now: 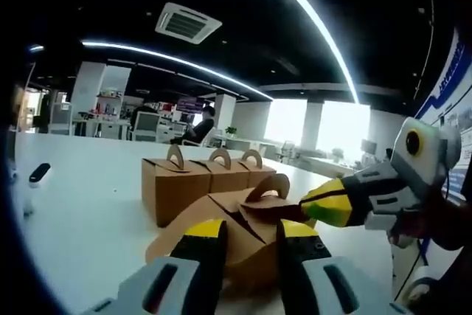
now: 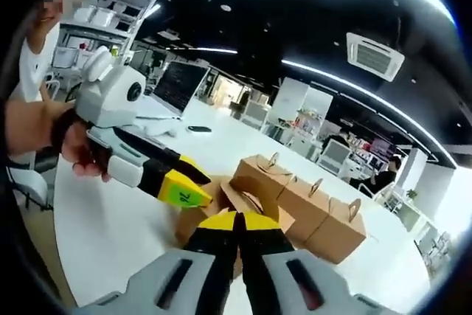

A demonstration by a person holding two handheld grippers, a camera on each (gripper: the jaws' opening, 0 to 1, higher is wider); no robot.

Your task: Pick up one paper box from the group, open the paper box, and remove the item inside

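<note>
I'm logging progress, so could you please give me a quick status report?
Left gripper clamped on paper box. Right gripper shut on box's top flap. Box partly open, item unseen. Three more boxes behind; nothing in the way.

Bright overall; long ceiling light strips (image 1: 310, 16) glaring, windows (image 1: 317, 123) ahead of left gripper blown out. Fisheye bending at edges, bg soft. Faint shadows on white table (image 2: 110, 226).

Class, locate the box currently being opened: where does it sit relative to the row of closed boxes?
The held box sits nearest the camera in the left gripper view, between the left gripper jaws, just in front of the three closed boxes on the white table.
</note>
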